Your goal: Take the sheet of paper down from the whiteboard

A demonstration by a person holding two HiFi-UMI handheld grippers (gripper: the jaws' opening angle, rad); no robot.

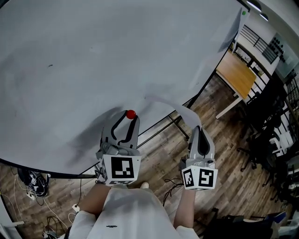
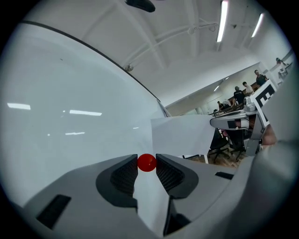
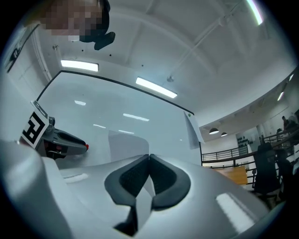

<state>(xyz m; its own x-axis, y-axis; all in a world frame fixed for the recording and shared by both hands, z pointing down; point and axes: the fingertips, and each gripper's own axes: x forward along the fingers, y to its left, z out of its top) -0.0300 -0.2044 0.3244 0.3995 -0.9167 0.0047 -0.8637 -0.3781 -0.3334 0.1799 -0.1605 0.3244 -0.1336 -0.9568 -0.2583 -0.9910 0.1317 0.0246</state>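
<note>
The big whiteboard (image 1: 93,56) fills the head view. My left gripper (image 1: 130,117) is close to its lower edge, shut on a small red ball magnet (image 2: 146,162) pinched between both pads. The white sheet of paper (image 1: 170,105) curls away from the board, and its lower corner is in my right gripper (image 1: 195,129). In the right gripper view that gripper (image 3: 149,161) is shut flat on the sheet (image 3: 125,142), which rises behind the pads. In the left gripper view the sheet (image 2: 182,135) hangs just past the magnet.
Another sheet (image 1: 232,30) hangs at the board's far right edge under a green magnet (image 1: 244,12). A wooden table (image 1: 236,74) and black chairs (image 1: 266,126) stand to the right. Cables (image 1: 32,182) lie on the wooden floor under the board's left end.
</note>
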